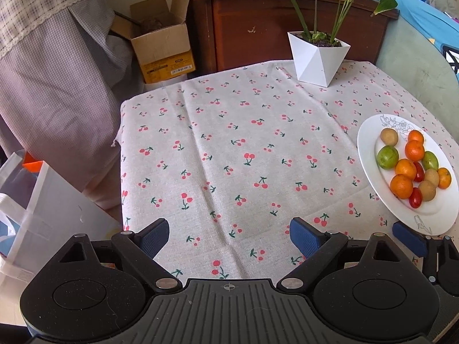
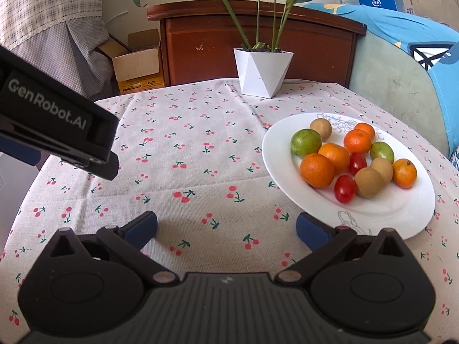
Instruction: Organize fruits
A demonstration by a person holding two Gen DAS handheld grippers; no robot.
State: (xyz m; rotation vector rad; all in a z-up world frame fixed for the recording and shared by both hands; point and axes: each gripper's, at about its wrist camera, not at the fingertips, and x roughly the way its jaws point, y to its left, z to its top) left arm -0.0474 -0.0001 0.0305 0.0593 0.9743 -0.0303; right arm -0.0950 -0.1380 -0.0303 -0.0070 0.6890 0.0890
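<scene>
Two black plastic grippers with blue pads

Silver pins are seen on the left gripper [image 1: 229,236] and right gripper [image 2: 226,229]; white "GenRobot.AI" letters are printed on one.

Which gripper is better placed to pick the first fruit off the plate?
Right. The right gripper is open beside the white plate; the fruits lie just ahead. The left gripper faces bare tablecloth.

Soft daylight fills both views, bright and even. Faint shadows lie under the plate [image 2: 287,172] and beside the pot [image 2: 262,71] (none hard-edged). A mild sheen glints on the tomatoes [image 2: 345,188]. Fisheye bending curves the cloth [image 1: 229,157], and dark vignetting rounds every corner.
</scene>
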